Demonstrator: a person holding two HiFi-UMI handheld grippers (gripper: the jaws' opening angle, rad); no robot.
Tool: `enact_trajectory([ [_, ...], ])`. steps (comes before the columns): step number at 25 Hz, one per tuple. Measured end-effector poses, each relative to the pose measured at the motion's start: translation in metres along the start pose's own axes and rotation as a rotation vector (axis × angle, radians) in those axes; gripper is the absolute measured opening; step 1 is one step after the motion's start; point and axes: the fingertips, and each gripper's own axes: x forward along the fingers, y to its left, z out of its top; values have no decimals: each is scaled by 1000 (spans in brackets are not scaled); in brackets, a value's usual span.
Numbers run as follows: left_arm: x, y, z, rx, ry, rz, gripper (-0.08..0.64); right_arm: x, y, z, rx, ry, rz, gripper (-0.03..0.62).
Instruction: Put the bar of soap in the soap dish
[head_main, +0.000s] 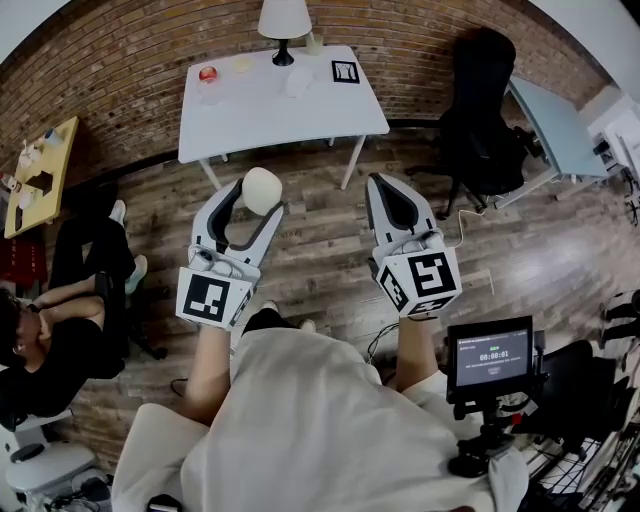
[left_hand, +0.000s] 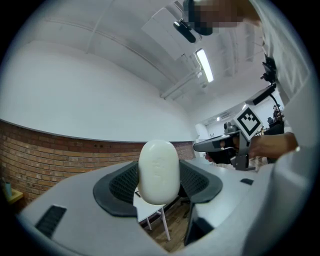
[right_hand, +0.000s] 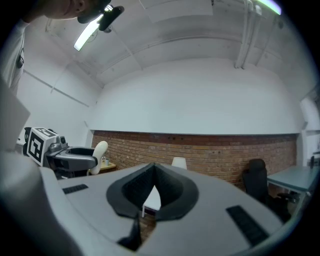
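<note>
Our left claw (head_main: 256, 200) grips the soap (left_hand: 158, 171) on end between its pads. We hold it above the floor (head_main: 320, 235), well short of the white tabletop (head_main: 260, 115). Our right claw (right_hand: 153, 174) is pinched together, with nothing in it, beside the left.

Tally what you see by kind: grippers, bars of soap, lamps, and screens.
Grippers: 2, the left gripper and the right gripper
Bar of soap: 1, held in the left gripper's jaws
Lamp: 1
Screen: 1
Total: 5
</note>
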Motion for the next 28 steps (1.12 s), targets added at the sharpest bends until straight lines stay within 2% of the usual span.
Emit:
enact_trajectory([
  [6,11,-2,-4,6,19,0,261,2,-7,-8,35,0,17,2],
  [13,31,8,-9,2,-3,1,259,19,-19,-6,6,-17,28,2],
  [22,78,42,-19,-22,-37,-6,259,68,-39,1,-45,-46,54,2],
  [28,108,66,-31,-57,-56,-7,259,101,-59,-1,-55,-50,38,2],
])
